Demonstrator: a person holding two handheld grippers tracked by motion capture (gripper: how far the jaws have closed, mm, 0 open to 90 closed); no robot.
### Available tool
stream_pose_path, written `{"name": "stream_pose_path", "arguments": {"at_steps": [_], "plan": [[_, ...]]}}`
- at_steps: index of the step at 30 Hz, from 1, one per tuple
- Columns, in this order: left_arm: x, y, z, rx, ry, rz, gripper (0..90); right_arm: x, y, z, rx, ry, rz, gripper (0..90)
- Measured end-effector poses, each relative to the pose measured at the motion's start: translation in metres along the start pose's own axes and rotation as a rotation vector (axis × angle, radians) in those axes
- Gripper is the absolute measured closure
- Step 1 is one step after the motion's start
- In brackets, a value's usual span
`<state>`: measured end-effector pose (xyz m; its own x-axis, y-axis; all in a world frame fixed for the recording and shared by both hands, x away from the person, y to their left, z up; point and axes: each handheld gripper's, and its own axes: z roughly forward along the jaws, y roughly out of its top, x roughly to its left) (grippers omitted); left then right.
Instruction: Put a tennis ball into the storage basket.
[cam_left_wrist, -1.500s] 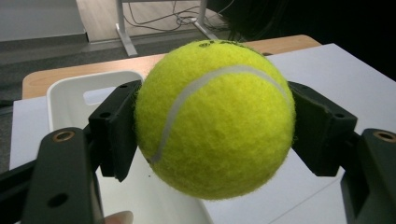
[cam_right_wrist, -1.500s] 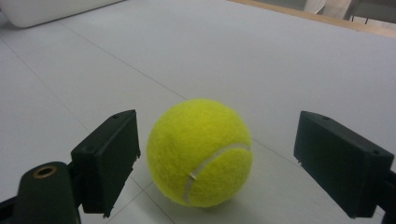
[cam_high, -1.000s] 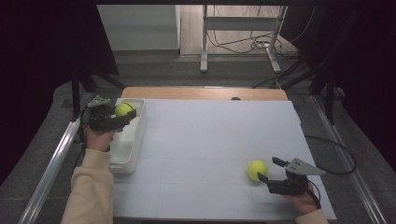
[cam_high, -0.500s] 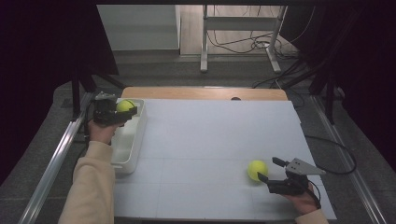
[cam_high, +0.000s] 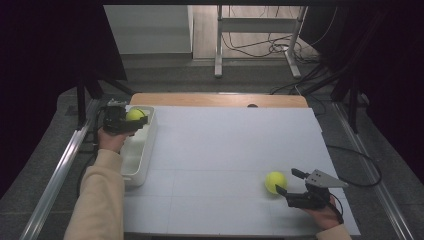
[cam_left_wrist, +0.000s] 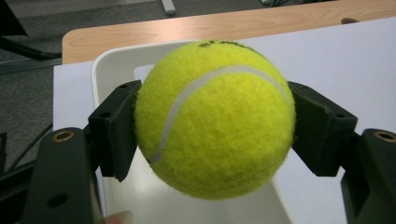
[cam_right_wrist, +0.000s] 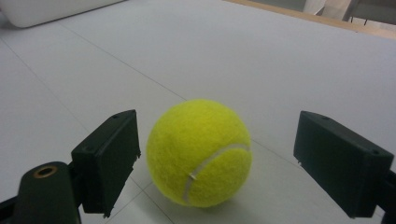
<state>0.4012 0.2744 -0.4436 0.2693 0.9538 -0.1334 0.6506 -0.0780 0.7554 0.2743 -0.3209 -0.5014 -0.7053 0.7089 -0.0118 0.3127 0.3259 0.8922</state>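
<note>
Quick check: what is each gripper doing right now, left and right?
Left gripper: shut on a tennis ball, held over the white bin.
Right gripper: open, jaws either side of the second tennis ball on the table, not touching.

dark print on tennis ball (cam_left_wrist: 215, 119), illegible

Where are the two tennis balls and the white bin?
held tennis ball (cam_left_wrist: 215, 119), left gripper view, middle of its felt.
tennis ball on the table (cam_right_wrist: 200, 151), right gripper view, its front.
white bin (cam_high: 145, 150), high view, its right wall.
</note>
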Motion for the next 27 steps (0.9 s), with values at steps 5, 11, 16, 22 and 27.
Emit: {"name": "stream_pose_path", "arguments": {"at_steps": [5,11,16,22,27], "plan": [[0.002,-0.001,0.007,0.029,0.007,-0.006,25.9,0.0,0.0,0.0,0.001,0.001,-0.001,14.9],[0.002,-0.003,0.014,0.07,0.024,0.008,25.7,0.0,0.0,0.0,0.003,0.0,-0.001,14.9],[0.003,-0.003,0.014,0.072,0.03,0.004,25.7,0.0,0.0,0.0,0.005,-0.004,-0.004,14.8],[0.004,-0.004,0.015,0.081,0.036,0.005,25.6,0.0,0.0,0.0,0.002,-0.003,-0.004,14.9],[0.004,-0.004,0.015,0.077,0.047,0.008,24.4,0.0,0.0,0.0,0.003,-0.003,-0.003,14.9]]}}
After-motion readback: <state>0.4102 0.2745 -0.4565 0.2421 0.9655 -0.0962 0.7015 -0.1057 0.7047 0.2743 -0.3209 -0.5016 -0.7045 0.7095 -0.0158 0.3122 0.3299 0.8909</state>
